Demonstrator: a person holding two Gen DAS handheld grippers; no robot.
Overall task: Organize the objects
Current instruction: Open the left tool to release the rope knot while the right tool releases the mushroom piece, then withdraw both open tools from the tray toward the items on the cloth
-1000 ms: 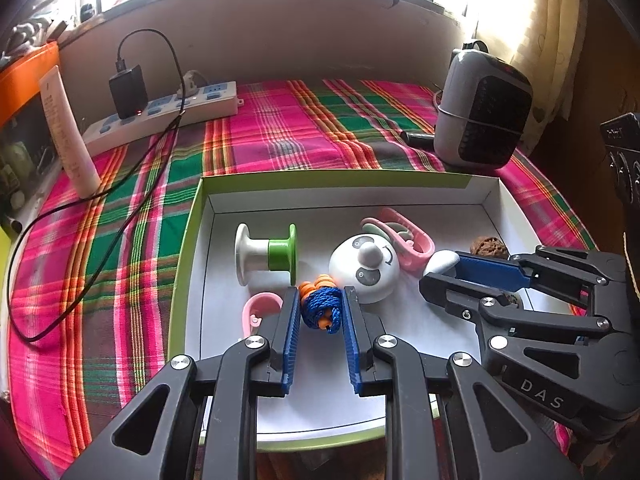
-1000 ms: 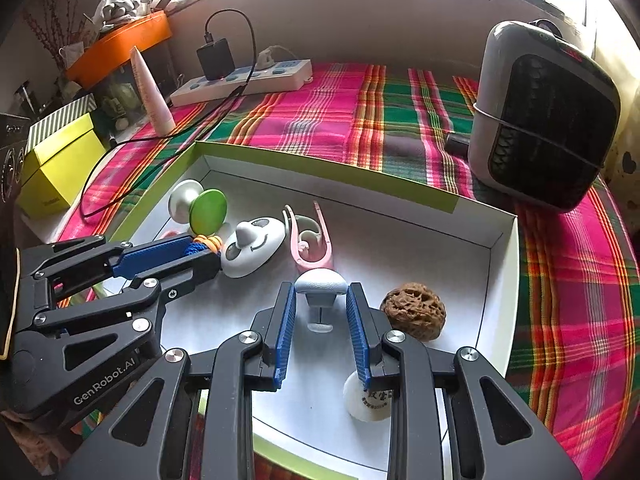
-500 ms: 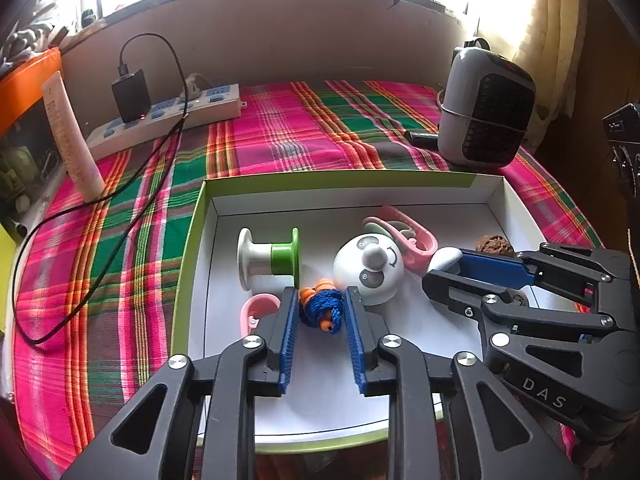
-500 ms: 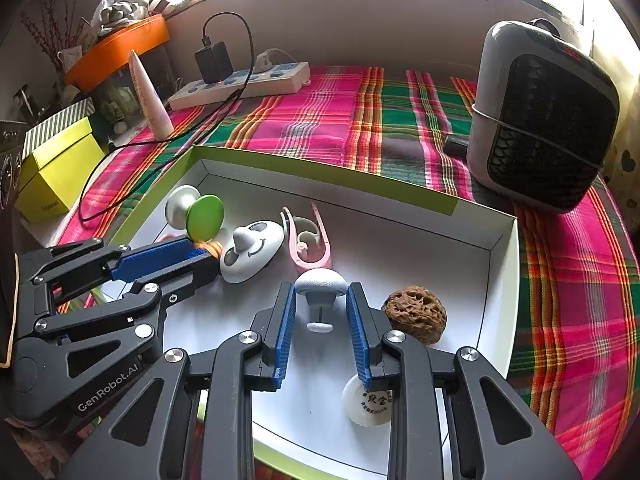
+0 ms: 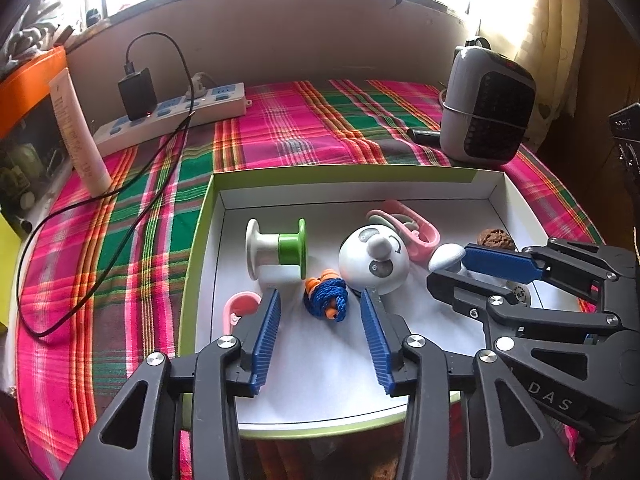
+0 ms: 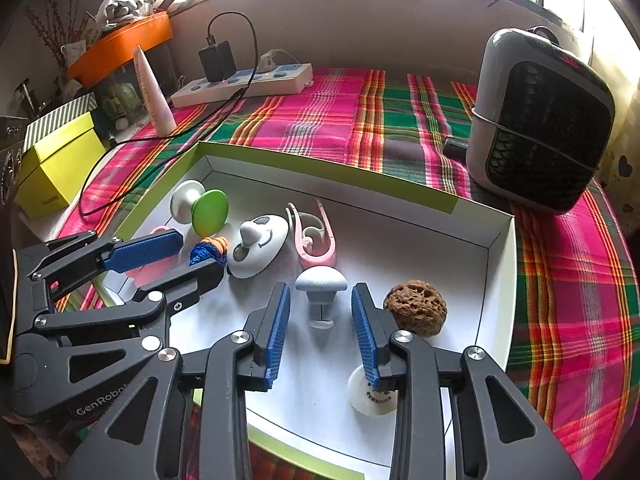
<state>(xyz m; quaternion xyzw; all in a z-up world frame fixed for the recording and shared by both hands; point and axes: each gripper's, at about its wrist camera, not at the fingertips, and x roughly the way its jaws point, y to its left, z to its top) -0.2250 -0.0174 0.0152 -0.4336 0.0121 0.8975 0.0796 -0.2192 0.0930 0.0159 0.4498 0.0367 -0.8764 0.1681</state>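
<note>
A white box with a green rim (image 5: 200,240) (image 6: 500,280) holds small objects. My left gripper (image 5: 320,316) (image 6: 192,258) is open, its blue pads either side of a blue and orange cord bundle (image 5: 326,298) (image 6: 208,250) that lies on the box floor. My right gripper (image 6: 320,308) (image 5: 460,268) is open around a grey mushroom-shaped knob (image 6: 320,292) (image 5: 446,254), not touching it. Also in the box are a white and green spool (image 5: 276,248) (image 6: 200,206), a white round face toy (image 5: 374,258) (image 6: 258,246), a pink clip (image 5: 408,230) (image 6: 314,232) and a walnut (image 6: 414,308) (image 5: 496,238).
A white disc (image 6: 372,396) lies under my right finger. A small pink piece (image 5: 238,308) lies by my left finger. A grey heater (image 5: 486,114) (image 6: 540,120) stands at the right; a power strip (image 5: 172,120), cable and tube (image 5: 78,128) at the left on the plaid cloth.
My left gripper has opened and let go of the cord bundle, which now lies in the box. My right gripper has opened wider around the grey knob. Both have drawn back a little.
</note>
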